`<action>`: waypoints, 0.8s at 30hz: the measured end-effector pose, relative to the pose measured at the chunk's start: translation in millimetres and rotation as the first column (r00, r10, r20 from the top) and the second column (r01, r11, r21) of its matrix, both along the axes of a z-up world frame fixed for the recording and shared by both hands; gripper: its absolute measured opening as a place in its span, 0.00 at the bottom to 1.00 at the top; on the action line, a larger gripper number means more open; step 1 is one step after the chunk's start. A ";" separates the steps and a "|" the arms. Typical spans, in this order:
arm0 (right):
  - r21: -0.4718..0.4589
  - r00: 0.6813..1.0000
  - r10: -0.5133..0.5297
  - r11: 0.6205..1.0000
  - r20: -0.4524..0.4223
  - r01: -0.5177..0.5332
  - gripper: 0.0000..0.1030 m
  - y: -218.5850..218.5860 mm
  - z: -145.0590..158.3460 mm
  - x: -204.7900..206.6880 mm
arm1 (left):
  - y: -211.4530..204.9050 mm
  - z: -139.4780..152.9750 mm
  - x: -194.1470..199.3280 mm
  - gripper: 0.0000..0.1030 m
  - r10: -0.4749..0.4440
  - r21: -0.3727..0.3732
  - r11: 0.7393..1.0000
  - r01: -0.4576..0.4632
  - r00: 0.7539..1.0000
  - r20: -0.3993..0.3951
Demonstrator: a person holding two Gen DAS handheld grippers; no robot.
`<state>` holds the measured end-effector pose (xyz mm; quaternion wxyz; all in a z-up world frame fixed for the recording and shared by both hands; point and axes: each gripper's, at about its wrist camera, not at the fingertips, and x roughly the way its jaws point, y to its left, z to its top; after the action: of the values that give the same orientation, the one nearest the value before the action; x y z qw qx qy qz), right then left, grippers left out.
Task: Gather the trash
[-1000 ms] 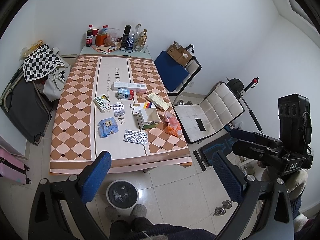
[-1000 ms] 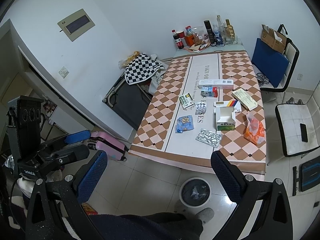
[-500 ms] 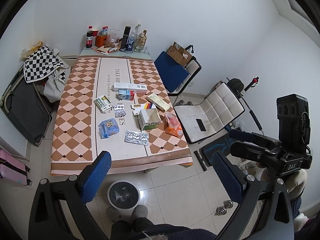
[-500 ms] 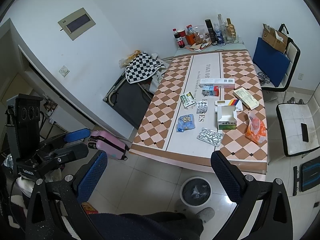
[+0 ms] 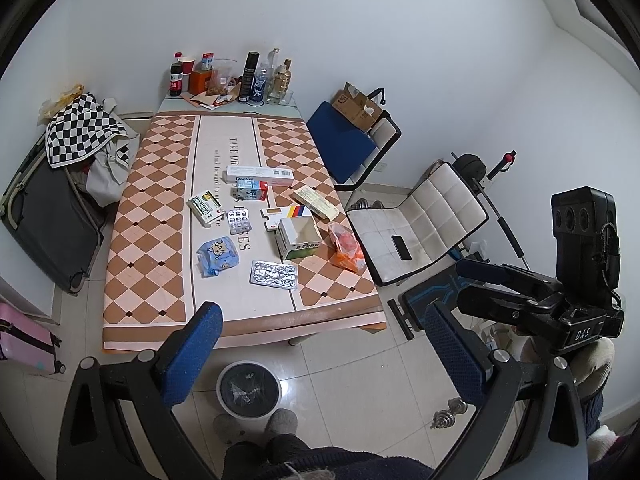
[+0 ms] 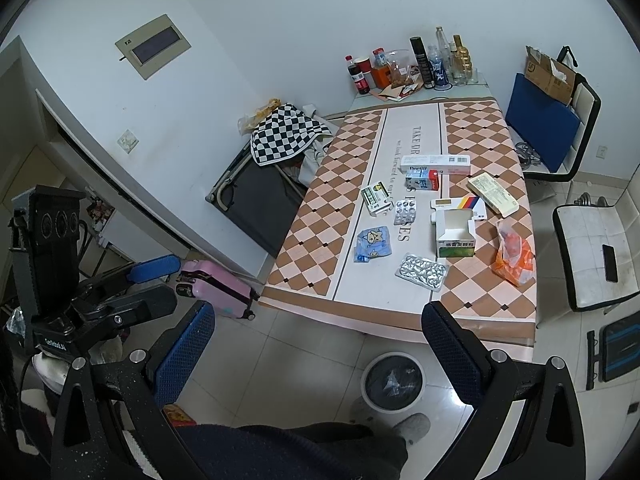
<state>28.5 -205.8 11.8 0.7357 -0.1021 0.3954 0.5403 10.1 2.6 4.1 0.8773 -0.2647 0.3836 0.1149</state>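
Near table edge [image 5: 240,322]: bare strip of cloth, open to approach from the floor side. Farther in, foil blister sheet [image 5: 274,274], blue packet [image 5: 218,257] and open green box [image 5: 299,237] lie apart, gaps between them. Trash bin [image 5: 248,389] on floor below the edge, open-topped. White chair [image 5: 416,224] flanks the right side.

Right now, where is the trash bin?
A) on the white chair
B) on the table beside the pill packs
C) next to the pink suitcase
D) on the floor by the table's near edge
D: the bin stands on the floor tiles just in front of the table, below its near edge; the right wrist view shows the same spot.
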 end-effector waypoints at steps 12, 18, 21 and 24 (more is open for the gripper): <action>-0.004 1.000 -0.003 1.000 -0.003 0.003 1.00 1.0 -0.7 -0.5 | 0.3 -1.9 -0.8 1.00 -0.002 0.000 1.000 0.002 1.000 -0.001; -0.011 1.000 -0.021 1.000 -0.010 0.021 1.00 5.4 -11.1 -2.3 | 12.4 -6.9 2.9 1.00 0.005 0.002 1.000 -0.005 1.000 -0.023; -0.020 0.996 -0.084 0.996 -0.012 0.084 1.00 13.2 -18.8 4.2 | 29.1 -22.3 11.9 1.00 0.056 0.064 0.997 -0.052 0.996 -0.073; -0.041 0.978 -0.210 0.977 -0.005 0.210 1.00 24.3 -31.1 25.3 | 53.2 -53.4 26.0 1.00 0.134 0.143 0.983 -0.113 0.980 -0.148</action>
<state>53.8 -181.5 -19.4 0.7847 -0.0721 0.4180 0.4520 36.1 55.8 -49.3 0.8512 -0.2188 0.4257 0.2152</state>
